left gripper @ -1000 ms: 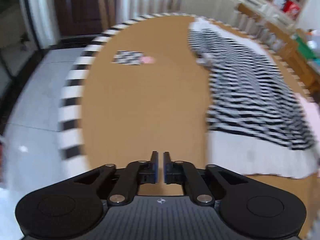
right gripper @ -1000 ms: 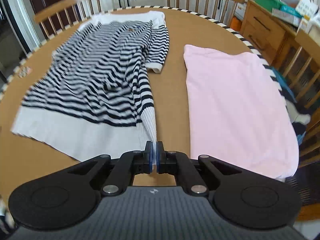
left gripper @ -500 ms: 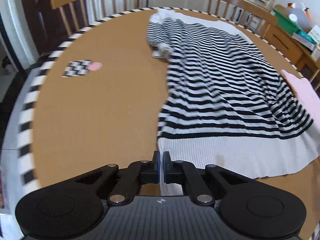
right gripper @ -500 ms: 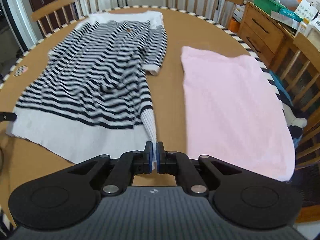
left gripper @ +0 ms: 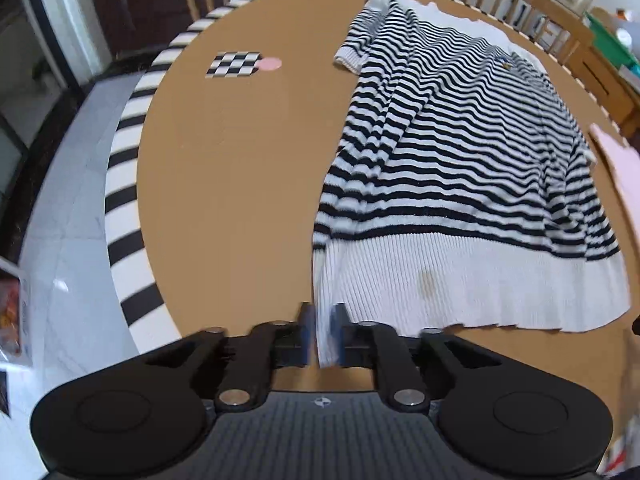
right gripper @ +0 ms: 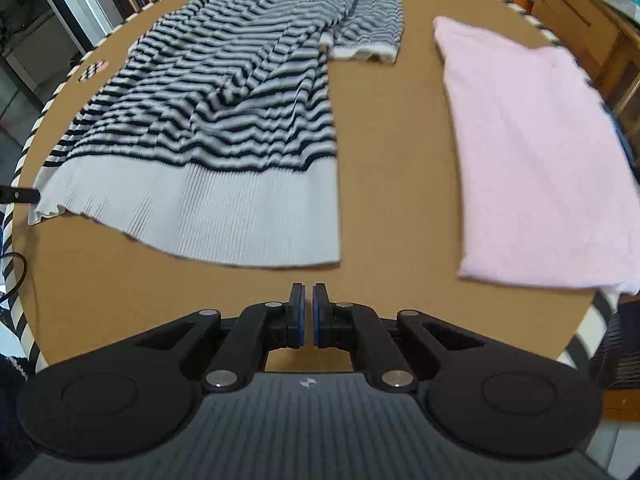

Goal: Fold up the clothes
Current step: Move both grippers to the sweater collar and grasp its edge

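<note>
On the round counter (right gripper: 392, 168) the striped sweater (right gripper: 224, 120) lies spread flat, with a pink garment (right gripper: 532, 152) just beside it. The left gripper (left gripper: 322, 336) has just been opening; its jaws stand a little spread, and the white ribbed hem corner (left gripper: 326, 312) is between them, apparently released. The right gripper (right gripper: 307, 316) hovers near the other hem corner, jaws almost pressed together and holding nothing. To fold well, both corners should probably be gripped again evenly, so the hem stays straight.
</note>
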Demonstrator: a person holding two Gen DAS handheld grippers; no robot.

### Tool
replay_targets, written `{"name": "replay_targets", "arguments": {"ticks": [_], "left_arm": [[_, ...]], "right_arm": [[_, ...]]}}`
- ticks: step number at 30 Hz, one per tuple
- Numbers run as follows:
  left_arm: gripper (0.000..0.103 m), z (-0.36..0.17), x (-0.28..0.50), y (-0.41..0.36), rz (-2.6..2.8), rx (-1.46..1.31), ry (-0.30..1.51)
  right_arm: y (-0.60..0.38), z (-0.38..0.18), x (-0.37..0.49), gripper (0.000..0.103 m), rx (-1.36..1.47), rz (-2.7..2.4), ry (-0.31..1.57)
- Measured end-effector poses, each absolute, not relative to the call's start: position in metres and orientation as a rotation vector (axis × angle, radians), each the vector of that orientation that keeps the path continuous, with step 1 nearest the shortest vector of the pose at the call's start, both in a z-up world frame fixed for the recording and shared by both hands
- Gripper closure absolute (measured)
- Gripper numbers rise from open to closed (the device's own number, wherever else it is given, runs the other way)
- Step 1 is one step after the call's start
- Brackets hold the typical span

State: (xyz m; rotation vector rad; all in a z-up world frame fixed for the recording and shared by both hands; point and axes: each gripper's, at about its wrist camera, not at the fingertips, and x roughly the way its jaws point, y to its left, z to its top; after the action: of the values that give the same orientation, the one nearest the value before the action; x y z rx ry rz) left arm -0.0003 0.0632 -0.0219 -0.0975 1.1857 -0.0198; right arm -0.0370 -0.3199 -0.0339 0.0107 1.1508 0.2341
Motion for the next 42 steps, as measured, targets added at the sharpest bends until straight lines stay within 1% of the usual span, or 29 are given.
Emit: {"name": "replay_targets", "arguments": {"ticks": [2,4,5,6,7,8,10,11,15,20,24,25,26,27,28,29,32,35,38,42], "left_arm": [[0.064,-0.009,0.002,0.079,-0.011,-0.142,1.151],[0.056,0.01,0.01,0.095,-0.011,-0.192,1.06],[0.047,0.017,0.021,0.102,-0.009,-0.217,1.006],[0.038,0.018,0.038,0.105,-0.016,-0.228,0.975],[0.036,0.018,0.055,0.107,-0.023,-0.239,0.945],[0.037,0.018,0.072,0.11,-0.031,-0.249,0.915],[0.037,0.008,0.114,0.105,-0.04,-0.241,0.911],[0.041,0.002,0.135,0.102,-0.045,-0.236,0.909],[0.041,-0.02,0.196,0.083,-0.065,-0.21,0.929],[0.04,-0.032,0.228,0.074,-0.081,-0.214,0.933],[0.04,-0.046,0.246,0.069,-0.083,-0.182,0.97],[0.04,-0.05,0.249,0.068,-0.084,-0.179,0.98],[0.043,-0.053,0.25,0.067,-0.088,-0.173,0.978],[0.061,-0.055,0.252,0.064,-0.097,-0.155,0.975],[0.075,-0.056,0.254,0.061,-0.106,-0.137,0.972],[0.095,-0.057,0.256,0.058,-0.115,-0.119,0.968],[0.098,-0.055,0.261,0.054,-0.096,-0.101,0.967],[0.099,-0.044,0.266,0.061,-0.023,-0.008,0.921],[0.099,-0.033,0.278,0.086,0.077,0.057,0.887],[0.099,-0.023,0.296,0.126,0.206,0.079,0.862]], "right_arm": [[-0.336,-0.013,-0.03,0.093,0.019,0.203,1.079],[-0.353,0.004,-0.014,0.089,0.046,0.159,1.015],[-0.361,0.01,-0.002,0.088,0.066,0.146,0.983],[-0.367,0.013,0.012,0.082,0.081,0.137,0.959],[-0.369,0.015,0.027,0.075,0.083,0.134,0.931],[-0.371,0.016,0.043,0.075,0.083,0.131,0.901],[-0.365,0.01,0.078,0.076,0.055,0.139,0.875],[-0.36,0.005,0.097,0.076,0.039,0.141,0.869],[-0.347,-0.021,0.159,0.076,0.047,0.132,0.933],[-0.338,-0.054,0.192,0.076,0.051,0.097,1.018],[-0.332,-0.066,0.197,0.076,0.048,0.092,1.047],[-0.33,-0.067,0.197,0.078,0.037,0.097,1.04],[-0.327,-0.067,0.197,0.082,0.025,0.101,1.033],[-0.324,-0.066,0.198,0.092,0.021,0.114,1.031],[-0.322,-0.065,0.198,0.099,0.018,0.128,1.03],[-0.32,-0.064,0.2,0.099,0.009,0.133,1.031],[-0.317,-0.057,0.207,0.1,-0.045,0.143,1.029],[-0.322,-0.037,0.217,0.1,-0.158,0.121,0.979],[-0.338,-0.013,0.231,0.1,-0.292,0.06,0.92],[-0.367,0.005,0.256,0.1,-0.43,-0.051,0.882]]}}
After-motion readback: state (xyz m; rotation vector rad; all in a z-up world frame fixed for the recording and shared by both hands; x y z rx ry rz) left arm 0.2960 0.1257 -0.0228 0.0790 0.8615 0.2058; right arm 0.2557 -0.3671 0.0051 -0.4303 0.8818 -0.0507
